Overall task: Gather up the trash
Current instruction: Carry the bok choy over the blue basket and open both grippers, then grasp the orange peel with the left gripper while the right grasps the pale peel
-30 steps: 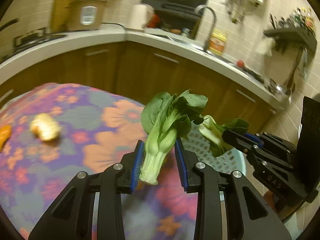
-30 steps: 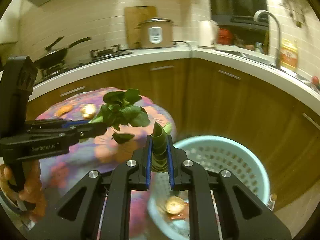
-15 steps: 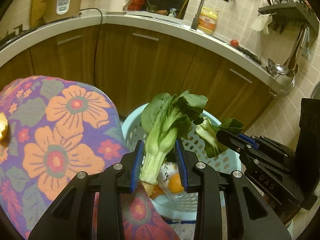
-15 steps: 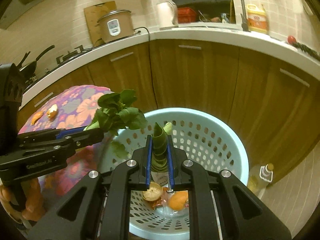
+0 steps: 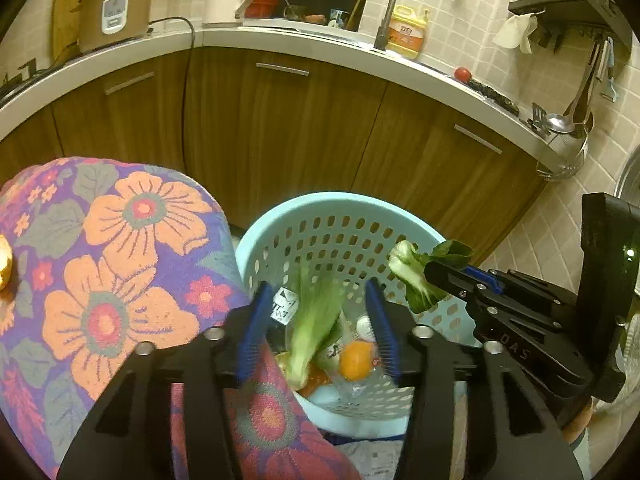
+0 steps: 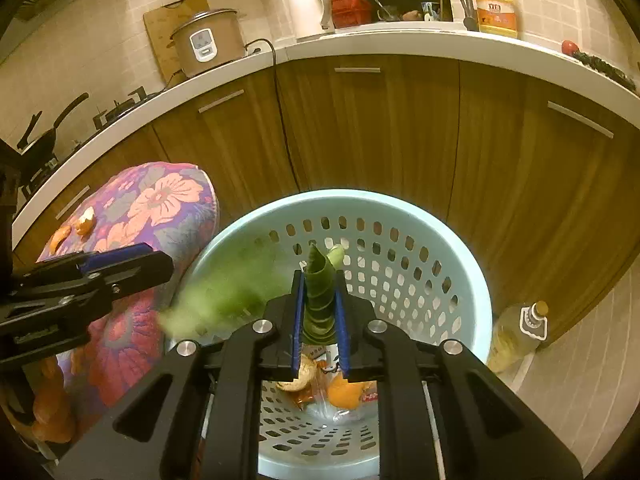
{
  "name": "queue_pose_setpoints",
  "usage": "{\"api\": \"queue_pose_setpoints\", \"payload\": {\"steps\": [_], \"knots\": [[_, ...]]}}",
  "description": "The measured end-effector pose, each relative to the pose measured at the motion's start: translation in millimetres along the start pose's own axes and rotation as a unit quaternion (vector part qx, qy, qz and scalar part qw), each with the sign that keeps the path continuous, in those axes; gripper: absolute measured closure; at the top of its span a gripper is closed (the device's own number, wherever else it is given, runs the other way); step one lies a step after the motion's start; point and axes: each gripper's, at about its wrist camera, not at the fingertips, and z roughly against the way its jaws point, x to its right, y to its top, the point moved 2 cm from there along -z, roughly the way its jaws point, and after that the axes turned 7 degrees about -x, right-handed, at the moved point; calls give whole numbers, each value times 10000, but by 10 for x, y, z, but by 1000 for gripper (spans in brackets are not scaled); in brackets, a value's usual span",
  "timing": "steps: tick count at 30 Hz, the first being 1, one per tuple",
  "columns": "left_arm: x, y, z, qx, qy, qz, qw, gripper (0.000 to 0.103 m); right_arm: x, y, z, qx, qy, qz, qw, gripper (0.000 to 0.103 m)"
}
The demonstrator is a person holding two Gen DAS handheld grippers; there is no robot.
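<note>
Greens (image 5: 316,320) blur between our left gripper (image 5: 318,326) pads, touching neither; the jaws are opening and the bunch is loose in the air above the basket (image 5: 320,208). At three o'clock in the left view, our right gripper (image 6: 319,312) stays out of it, clamped on a leaf (image 6: 319,296) over the same basket. Peels (image 6: 344,394) and wrappers lie on the basket floor. At nine o'clock, the cloth (image 5: 100,260) carries more peel (image 6: 85,220) near its far edge.
</note>
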Motion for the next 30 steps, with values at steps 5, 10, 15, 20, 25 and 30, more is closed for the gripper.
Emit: {"api": "queue_pose_setpoints", "payload": {"steps": [5,10,15,20,25,30], "knots": [[13,-5,43,35,29,-46,10000,53,-2,-4,16,-61,30,8,10000,85],[0,-4,128,119,22,-26,9999,53,-21,-3,54,-72,3,26,10000,84],[-39,-30,229,194,26,11,9998,52,-72,-3,118,-56,17,95,9999,80],[-95,-49,363,305,28,57,9995,52,-160,26,172,-47,17,148,9999,73],[-206,-75,519,444,124,152,9988,52,-344,85,280,144,111,265,9995,60],[-511,-119,870,793,439,326,9953,52,-823,233,398,411,426,618,9963,60]]}}
